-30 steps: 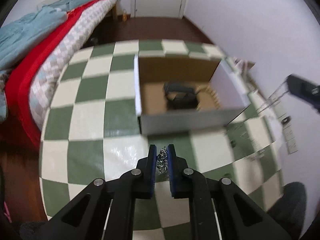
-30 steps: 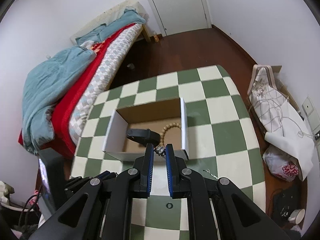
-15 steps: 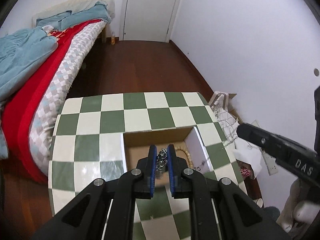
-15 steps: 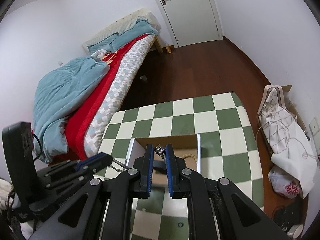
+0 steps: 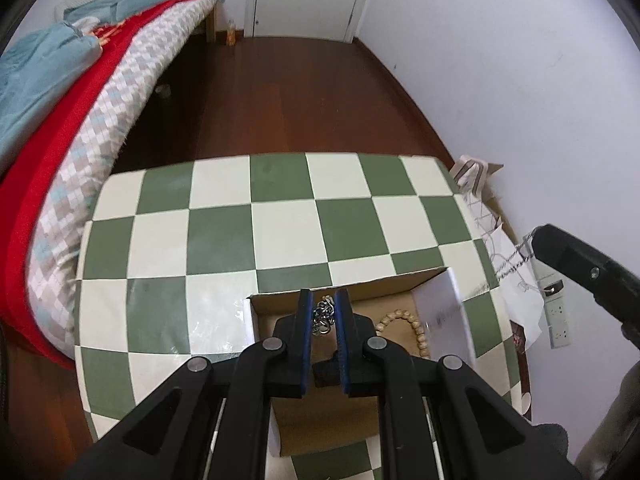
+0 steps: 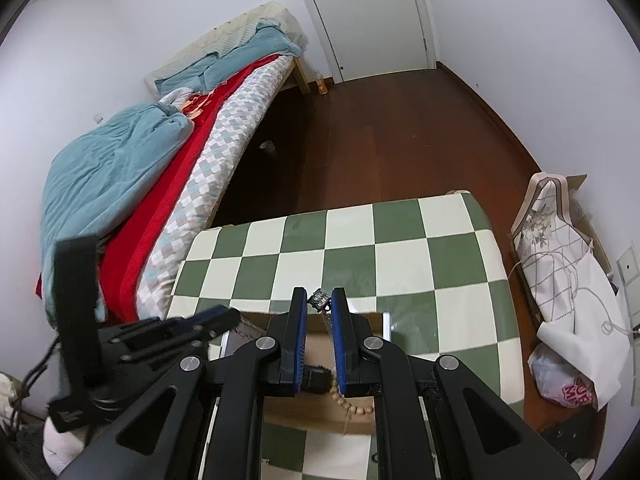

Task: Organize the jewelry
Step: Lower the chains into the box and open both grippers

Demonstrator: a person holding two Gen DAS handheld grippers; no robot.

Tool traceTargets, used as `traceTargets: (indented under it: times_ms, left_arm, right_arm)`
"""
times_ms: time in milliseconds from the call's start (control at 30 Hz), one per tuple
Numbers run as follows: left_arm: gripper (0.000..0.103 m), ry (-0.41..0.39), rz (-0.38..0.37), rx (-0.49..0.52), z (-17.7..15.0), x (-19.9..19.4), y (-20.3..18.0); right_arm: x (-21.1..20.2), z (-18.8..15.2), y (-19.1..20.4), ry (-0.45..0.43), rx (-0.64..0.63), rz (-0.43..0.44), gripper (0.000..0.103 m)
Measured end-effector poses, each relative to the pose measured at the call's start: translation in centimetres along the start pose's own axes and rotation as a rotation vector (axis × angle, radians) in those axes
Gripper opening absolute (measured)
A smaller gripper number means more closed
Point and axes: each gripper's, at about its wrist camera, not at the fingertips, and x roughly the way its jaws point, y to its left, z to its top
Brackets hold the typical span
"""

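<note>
My left gripper point(image 5: 323, 309) is shut on one end of a silver chain point(image 5: 322, 316) and holds it above the open cardboard box point(image 5: 442, 312). My right gripper point(image 6: 319, 307) is shut on the chain's other end, a small dark clasp point(image 6: 320, 299), also over the box point(image 6: 387, 325). A wooden bead bracelet point(image 5: 412, 326) and a black item point(image 5: 325, 372) lie inside the box. The bracelet also shows in the right wrist view point(image 6: 352, 402). Each gripper's body shows in the other's view, the right one point(image 5: 588, 272) and the left one point(image 6: 160, 332).
The box sits on a green and white checkered table point(image 5: 224, 240). A bed point(image 6: 168, 168) with red and teal covers stands to the left. White bags point(image 6: 560, 280) lie on the floor at the right. A small ring point(image 6: 374, 457) lies on the table near me.
Both grippers have risen and moved forward over the box with the chain held between them. The left gripper came up from the table in front of the box.
</note>
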Motion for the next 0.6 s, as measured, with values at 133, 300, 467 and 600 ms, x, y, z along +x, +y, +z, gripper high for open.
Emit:
traceTargets:
  times_ms: [133,300,467,600]
  left_arm:
    - [0.009,0.06,0.015,-0.006,0.3,2.0,0.2]
    - [0.019,0.054,0.05,-0.051,0.6,2.0,0.9]
    - [0.084,-0.044,0.119,-0.069,0.9,-0.3,1.5]
    - [0.098,-0.074,0.198,-0.068,0.5,-1.6,2.1]
  right_arm:
    - [2.9,-0.1,-0.4,0.06,-0.006,-0.033,0.013]
    - [6.3,-0.9,-2.0,0.163,0.023,-0.069,0.014]
    - [6.6,-1.8,-2.9,0.192,0.028,-0.1,0.065]
    - [5.8,-2.6,-2.6,0.189,0.003,-0.128,0.069]
